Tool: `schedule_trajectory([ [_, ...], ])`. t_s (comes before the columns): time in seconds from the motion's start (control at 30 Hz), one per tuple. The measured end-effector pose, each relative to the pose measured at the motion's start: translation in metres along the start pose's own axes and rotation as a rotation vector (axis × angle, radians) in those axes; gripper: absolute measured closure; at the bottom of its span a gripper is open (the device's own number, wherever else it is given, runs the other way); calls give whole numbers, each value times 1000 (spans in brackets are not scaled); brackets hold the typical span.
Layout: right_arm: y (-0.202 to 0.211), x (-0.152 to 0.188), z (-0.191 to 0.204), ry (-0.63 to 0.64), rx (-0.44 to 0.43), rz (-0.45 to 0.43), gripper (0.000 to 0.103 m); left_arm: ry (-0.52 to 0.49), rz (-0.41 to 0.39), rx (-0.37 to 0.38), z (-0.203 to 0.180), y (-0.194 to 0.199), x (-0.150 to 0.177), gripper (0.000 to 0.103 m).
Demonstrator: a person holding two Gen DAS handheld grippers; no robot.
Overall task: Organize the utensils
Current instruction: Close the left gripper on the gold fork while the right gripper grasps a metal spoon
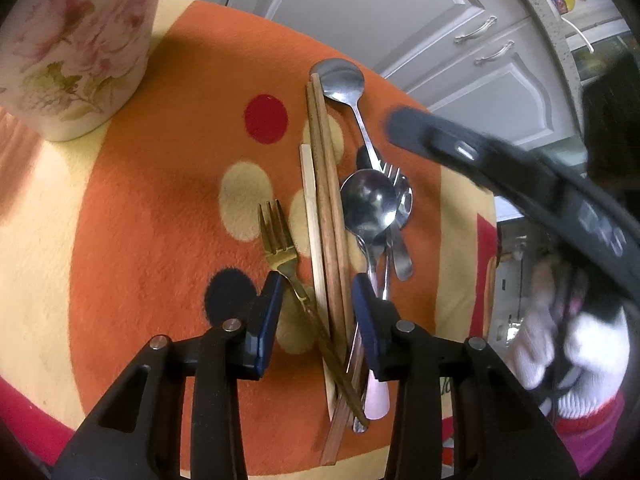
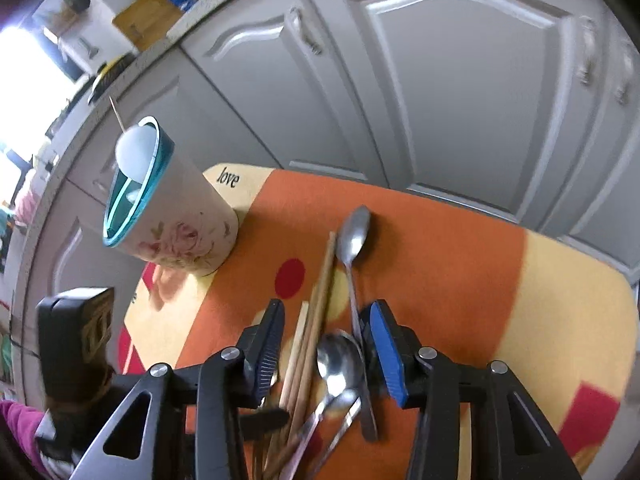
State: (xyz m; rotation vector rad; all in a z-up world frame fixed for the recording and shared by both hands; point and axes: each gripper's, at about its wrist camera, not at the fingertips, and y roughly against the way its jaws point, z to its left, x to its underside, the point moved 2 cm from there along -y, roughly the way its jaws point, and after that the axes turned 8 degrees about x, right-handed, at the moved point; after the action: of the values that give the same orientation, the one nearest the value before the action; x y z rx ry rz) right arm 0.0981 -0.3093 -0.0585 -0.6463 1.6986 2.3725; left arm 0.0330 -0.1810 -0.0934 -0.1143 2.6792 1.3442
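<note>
- Now we hold our left gripper (image 1: 316, 300) released, fingers either side of the brown wooden chopsticks (image 1: 326, 216) at mid-frame.
- We keep our right gripper (image 2: 328, 332) released above the steel spoons (image 2: 340, 364).
- Upper left, the floral ceramic holder (image 2: 176, 220) stands on the orange spotted mat (image 2: 440, 264).

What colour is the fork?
The slim metal fork is gold-coloured; the left wrist view shows it best.

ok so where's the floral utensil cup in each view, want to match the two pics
Left wrist view: the floral utensil cup fills the top left corner, standing on the mat; its rim is cut off.
Right wrist view: it stands left of centre at the mat's far left corner, teal rim showing, a white utensil inside.
Shared landmark: the red dot on the orange mat, just left of the brown chopsticks.
</note>
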Motion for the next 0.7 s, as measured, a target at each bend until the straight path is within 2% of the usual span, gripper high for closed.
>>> schedule_trajectory([
  [0.1,-22,-13,4,20,14,39,61,11,6,15,2,-1,-3,70],
  [0.2,-43,-21,0,8,5,77,68,14,11,18,4,-1,-5,70],
  [0.27,-53,-23,-2,7,1,91,81,3,10,13,4,0,-5,71],
  [0.33,-56,-23,-2,17,-8,86,87,-14,9,-10,4,-1,-5,81],
  [0.37,-55,-22,-1,23,-14,83,94,-18,11,-15,4,-1,-6,90],
  [0.4,-52,-21,0,33,-16,76,98,-19,14,-13,6,-2,-5,93],
  [0.47,-44,-18,0,49,-9,49,100,-17,10,-3,11,-1,-6,99],
  [0.63,-18,-12,-10,10,-52,-9,101,-28,-3,9,19,6,-5,99],
  [0.7,-13,-9,-10,16,-41,-14,101,-35,-7,1,20,9,-4,99],
])
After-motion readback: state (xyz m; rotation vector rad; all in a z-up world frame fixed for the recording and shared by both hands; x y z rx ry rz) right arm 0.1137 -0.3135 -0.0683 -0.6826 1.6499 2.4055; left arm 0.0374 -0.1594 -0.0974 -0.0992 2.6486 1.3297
